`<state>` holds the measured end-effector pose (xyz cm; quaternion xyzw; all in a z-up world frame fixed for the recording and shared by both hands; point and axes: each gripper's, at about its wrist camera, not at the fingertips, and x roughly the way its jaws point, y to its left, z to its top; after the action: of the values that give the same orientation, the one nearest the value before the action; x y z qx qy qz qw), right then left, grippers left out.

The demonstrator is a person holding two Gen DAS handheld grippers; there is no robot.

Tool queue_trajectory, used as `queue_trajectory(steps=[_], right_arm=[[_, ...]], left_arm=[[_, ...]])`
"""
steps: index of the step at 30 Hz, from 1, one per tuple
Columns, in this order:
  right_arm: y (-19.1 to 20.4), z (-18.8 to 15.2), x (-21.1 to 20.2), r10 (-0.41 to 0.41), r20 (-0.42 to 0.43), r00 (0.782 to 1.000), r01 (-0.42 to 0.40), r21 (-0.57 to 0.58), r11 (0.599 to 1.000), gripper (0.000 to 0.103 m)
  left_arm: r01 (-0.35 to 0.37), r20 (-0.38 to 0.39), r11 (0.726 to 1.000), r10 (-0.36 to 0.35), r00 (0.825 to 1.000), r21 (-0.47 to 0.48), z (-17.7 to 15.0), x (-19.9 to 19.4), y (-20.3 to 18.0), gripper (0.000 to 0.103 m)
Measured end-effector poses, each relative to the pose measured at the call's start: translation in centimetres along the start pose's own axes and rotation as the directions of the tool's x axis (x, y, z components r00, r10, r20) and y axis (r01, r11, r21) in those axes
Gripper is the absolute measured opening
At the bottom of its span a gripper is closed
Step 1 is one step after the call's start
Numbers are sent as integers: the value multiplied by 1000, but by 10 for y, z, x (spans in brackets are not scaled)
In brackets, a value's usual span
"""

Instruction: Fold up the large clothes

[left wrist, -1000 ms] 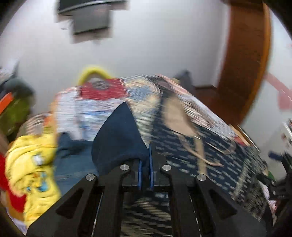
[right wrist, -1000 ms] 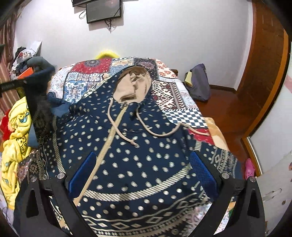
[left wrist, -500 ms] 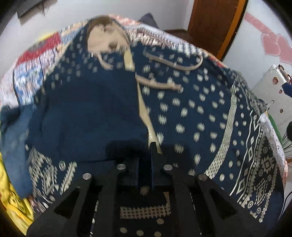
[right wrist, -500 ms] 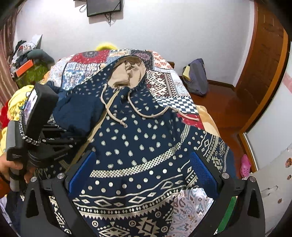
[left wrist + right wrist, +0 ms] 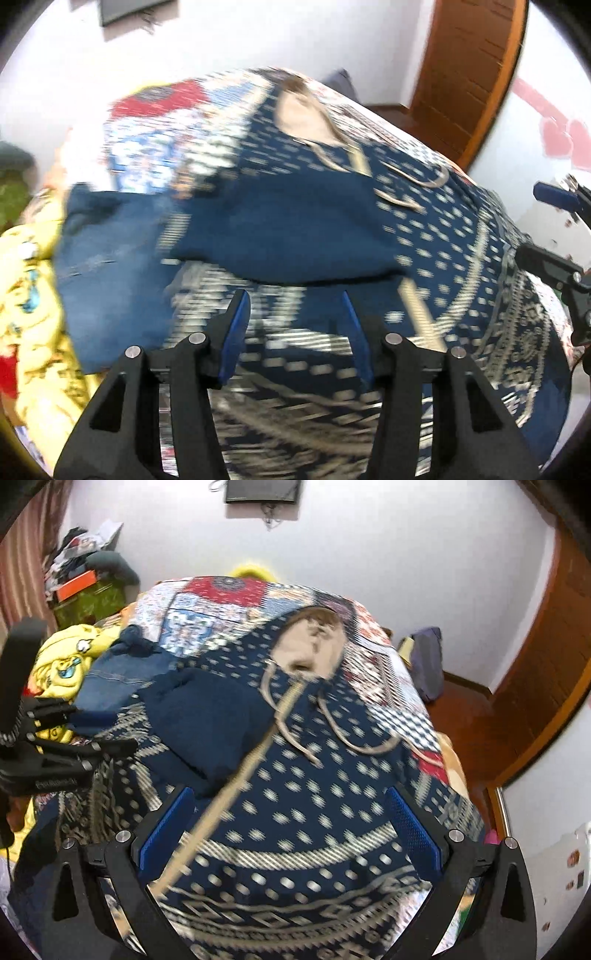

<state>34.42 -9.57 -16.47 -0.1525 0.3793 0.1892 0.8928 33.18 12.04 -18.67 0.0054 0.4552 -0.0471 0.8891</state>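
Left wrist, left hand-held gripper [image 5: 293, 314] just opening, empty, over hoodie [image 5: 295, 229]; right hand-held gripper [image 5: 290, 821] wide.

White walls [image 5: 369, 572] enclose the room; a dark screen [image 5: 262, 491] is mounted high on the far wall. A wooden door [image 5: 546, 672] stands at right above a reddish-brown floor [image 5: 461, 709]. Striped curtains [image 5: 22, 565] hang at left.

Patchwork-quilted bed [image 5: 388, 686] under a spread navy patterned hoodie [image 5: 295, 794], jeans [image 5: 114, 675] beside.
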Motion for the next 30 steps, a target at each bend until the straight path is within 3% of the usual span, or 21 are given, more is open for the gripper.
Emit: queue_trajectory(steps=[7, 13, 18, 22, 25, 26, 30], right_arm=[[57, 35, 27, 93, -9, 996, -93, -88, 992, 101], [107, 62, 83, 169, -106, 980, -182, -132, 974, 88], [145, 76, 131, 177, -192, 965, -210, -173, 962, 75], [168, 79, 166, 139, -240, 961, -191, -210, 959, 60], [171, 81, 178, 122, -226, 967, -172, -214, 962, 50], [169, 83, 178, 127, -214, 969, -172, -207, 963, 39], [163, 88, 177, 108, -194, 975, -146, -189, 971, 15]], left_arm=[[-107, 39, 990, 111, 993, -95, -8, -14, 81, 58], [-119, 7, 975, 123, 992, -188, -30, -1, 131, 58], [-130, -22, 970, 128, 991, -205, -44, 15, 149, 58], [-130, -36, 969, 126, 991, -209, -49, 23, 155, 58], [-119, -37, 967, 113, 993, -224, -50, 27, 157, 58], [-116, -39, 966, 110, 993, -230, -49, 28, 158, 58], [-121, -48, 967, 113, 992, -225, -47, 33, 152, 58]])
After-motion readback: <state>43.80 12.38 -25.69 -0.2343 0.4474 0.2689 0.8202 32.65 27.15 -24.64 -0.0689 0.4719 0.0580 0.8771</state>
